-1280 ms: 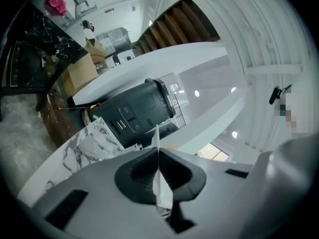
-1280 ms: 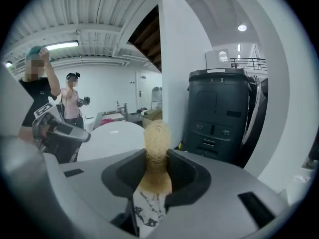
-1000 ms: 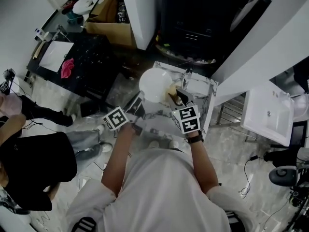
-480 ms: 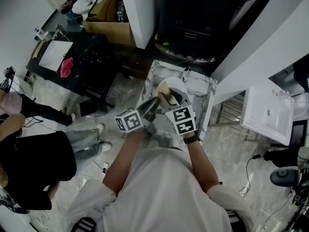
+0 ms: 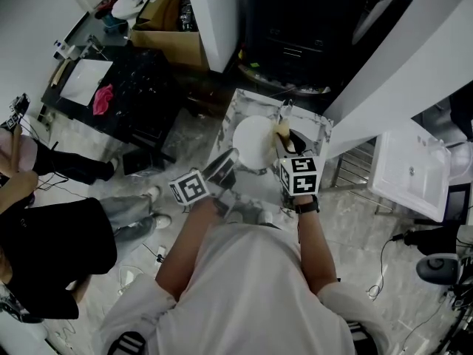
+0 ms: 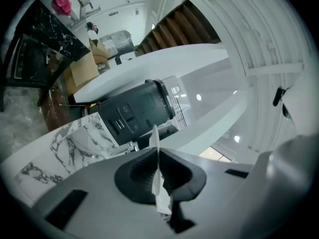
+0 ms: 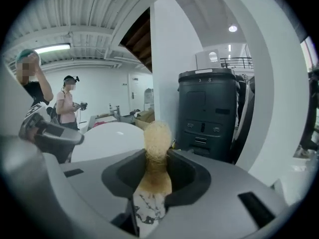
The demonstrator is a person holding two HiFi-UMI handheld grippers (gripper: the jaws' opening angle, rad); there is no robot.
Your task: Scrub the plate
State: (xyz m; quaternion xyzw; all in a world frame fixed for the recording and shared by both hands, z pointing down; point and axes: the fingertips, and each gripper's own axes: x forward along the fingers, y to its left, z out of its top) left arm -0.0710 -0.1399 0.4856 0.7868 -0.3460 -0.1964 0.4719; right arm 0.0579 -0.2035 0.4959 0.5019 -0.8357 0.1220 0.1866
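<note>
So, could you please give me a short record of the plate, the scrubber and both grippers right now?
Plate: white, held over the marble table
Left gripper: fingers shut on the plate's rim
Right gripper: fingers shut on a tan scrubber
Scrubber position: at the plate's right edge in the head view; contact unclear

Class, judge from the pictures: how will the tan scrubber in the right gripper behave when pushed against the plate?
Probably squashy: the scrubber narrows where the right gripper pinches it. Its fuzzy, fibrous look suggests it is light and would drag on the plate rather than slip.
</note>
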